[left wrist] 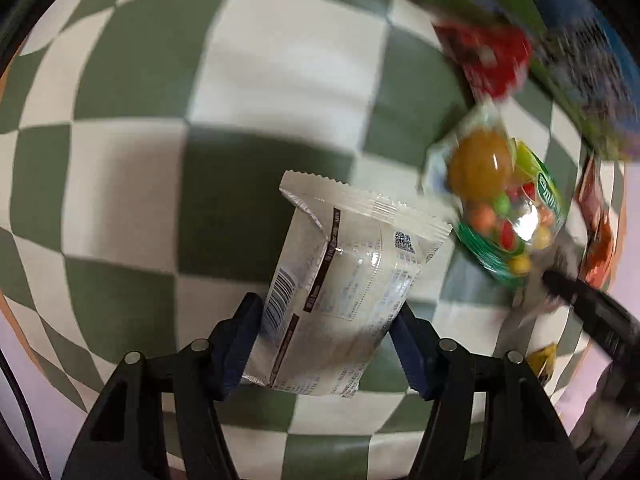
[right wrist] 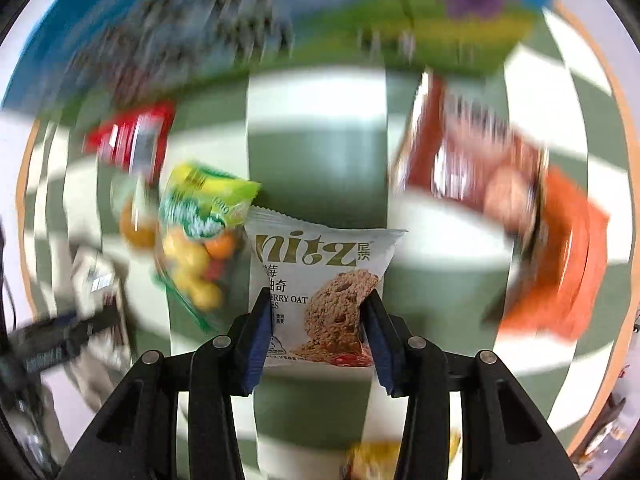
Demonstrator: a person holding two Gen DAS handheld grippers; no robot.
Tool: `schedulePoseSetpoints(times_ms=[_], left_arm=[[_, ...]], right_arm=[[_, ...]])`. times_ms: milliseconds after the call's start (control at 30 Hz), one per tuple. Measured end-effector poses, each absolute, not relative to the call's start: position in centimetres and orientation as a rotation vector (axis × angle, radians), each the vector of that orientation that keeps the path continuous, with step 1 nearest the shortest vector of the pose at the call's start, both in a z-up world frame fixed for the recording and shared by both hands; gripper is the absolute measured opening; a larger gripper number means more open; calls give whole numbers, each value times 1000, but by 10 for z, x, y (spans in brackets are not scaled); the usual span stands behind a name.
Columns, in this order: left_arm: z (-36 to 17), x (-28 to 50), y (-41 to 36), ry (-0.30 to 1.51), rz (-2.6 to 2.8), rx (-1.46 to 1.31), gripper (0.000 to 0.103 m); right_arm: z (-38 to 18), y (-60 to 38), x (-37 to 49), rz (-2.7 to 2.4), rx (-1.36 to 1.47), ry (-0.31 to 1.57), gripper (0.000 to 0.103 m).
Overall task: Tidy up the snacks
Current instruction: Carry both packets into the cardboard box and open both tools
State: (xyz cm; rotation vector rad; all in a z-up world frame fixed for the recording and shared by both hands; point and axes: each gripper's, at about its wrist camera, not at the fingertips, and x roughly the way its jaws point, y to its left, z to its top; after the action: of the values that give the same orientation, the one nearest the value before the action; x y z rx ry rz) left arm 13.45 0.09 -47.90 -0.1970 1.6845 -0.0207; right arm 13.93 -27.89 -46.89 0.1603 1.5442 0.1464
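Left gripper (left wrist: 326, 312): jaws clenched on white snack packet (left wrist: 344, 280), over checkered counter (left wrist: 132, 160)
Right gripper (right wrist: 318, 308): jaws clenched on oat cookie packet (right wrist: 320, 276)
Candy bag (left wrist: 500, 208): lies just beside the white packet

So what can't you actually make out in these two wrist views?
- Left view: white packet shows only its back; the brand side is turned away.
- Left view: red packet is blurred, label unreadable.
- Right view: cookie packet has its lower text covered by the fingers.
- Right view: picture board is smeared.
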Motion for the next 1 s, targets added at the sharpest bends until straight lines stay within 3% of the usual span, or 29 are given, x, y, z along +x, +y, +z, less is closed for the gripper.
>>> schedulePoseSetpoints(times_ms=[200, 333, 500, 600, 800, 1000], left_arm=[[-501, 117, -16, 1743, -69, -126, 63], [-507, 117, -22, 1760, -78, -104, 64], [-502, 129, -29, 1745, -64, -102, 62], [-493, 126, -34, 1720, -51, -97, 58], [-461, 119, -40, 1682, -66, -146, 57], [-391, 123, -27, 1581, -143, -223, 57]], right_arm=[[-484, -279, 99, 204, 185, 1643, 48], [-497, -284, 108, 163, 266, 1654, 57], [-508, -285, 115, 145, 247, 1649, 57], [-504, -284, 113, 151, 233, 1631, 51], [-486, -280, 90, 158, 274, 1597, 50], [-445, -283, 90, 202, 362, 1516, 48]])
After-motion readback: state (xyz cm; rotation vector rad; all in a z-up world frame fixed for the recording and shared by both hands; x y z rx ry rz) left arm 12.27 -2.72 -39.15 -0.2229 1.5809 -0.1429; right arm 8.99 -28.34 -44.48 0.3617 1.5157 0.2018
